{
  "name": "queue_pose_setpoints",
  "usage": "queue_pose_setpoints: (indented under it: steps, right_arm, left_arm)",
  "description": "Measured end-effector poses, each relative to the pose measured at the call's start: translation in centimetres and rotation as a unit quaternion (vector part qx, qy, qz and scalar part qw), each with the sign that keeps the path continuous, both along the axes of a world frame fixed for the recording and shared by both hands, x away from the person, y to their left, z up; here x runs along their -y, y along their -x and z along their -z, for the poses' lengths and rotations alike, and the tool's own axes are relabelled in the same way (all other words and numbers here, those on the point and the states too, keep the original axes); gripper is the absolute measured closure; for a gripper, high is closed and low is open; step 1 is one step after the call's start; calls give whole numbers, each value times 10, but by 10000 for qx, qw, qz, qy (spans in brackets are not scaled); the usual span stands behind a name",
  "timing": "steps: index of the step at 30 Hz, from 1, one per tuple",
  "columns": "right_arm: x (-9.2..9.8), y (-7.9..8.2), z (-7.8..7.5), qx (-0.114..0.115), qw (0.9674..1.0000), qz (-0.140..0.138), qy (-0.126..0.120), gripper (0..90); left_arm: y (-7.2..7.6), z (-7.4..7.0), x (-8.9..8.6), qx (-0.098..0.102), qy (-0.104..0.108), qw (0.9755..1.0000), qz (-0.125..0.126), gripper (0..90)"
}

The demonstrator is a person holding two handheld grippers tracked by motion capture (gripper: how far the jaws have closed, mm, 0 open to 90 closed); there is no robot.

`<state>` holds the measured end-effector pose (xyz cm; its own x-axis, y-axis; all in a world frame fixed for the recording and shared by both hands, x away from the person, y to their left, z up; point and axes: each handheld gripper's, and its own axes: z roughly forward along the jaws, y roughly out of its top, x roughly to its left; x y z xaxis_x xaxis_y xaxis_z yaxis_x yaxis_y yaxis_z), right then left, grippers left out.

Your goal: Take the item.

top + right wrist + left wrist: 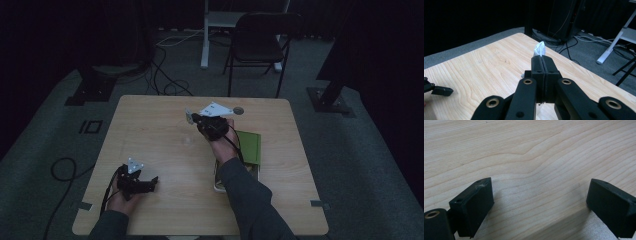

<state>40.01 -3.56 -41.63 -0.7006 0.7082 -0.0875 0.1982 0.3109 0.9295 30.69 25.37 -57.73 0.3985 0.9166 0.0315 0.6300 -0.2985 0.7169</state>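
Observation:
My right gripper (pixel 191 118) is held up over the middle of the wooden table (pixel 150 120), pointing left. In the right gripper view its jaws (pixel 541 58) are pressed together on a small crumpled white scrap (pixel 539 49), whose tip sticks out past them; the scrap (pixel 188 115) is lifted off the table. My left gripper (pixel 150 183) rests near the table's front left corner, in a hand. In the left gripper view its jaws (pixel 540 195) stand wide apart over bare wood, with nothing between them.
A green book (pixel 249 146) lies right of centre, partly under the right forearm. A small grey disc (pixel 239 110) sits near the far edge. A faint pale spot (pixel 187 141) marks the table's middle. A black chair (pixel 257 42) and floor cables stand beyond.

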Motion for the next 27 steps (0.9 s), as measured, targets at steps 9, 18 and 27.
queue_pose_setpoints:
  steps: [9, 18, 27]
  right_arm:
    - [-7, -11, 6, -134, 9998, 49, 125, 897]
    - [-19, -23, 13, -245, 9990, 77, 365, 896]
    - [-26, -28, 21, -394, 9977, 101, 534, 896]
  left_arm:
    - [0, 0, 0, -2, 1, 10000, -2, 80]
    - [0, 0, 0, -7, -2, 10000, 2, 80]
    - [0, 0, 0, -1, -4, 10000, 0, 80]
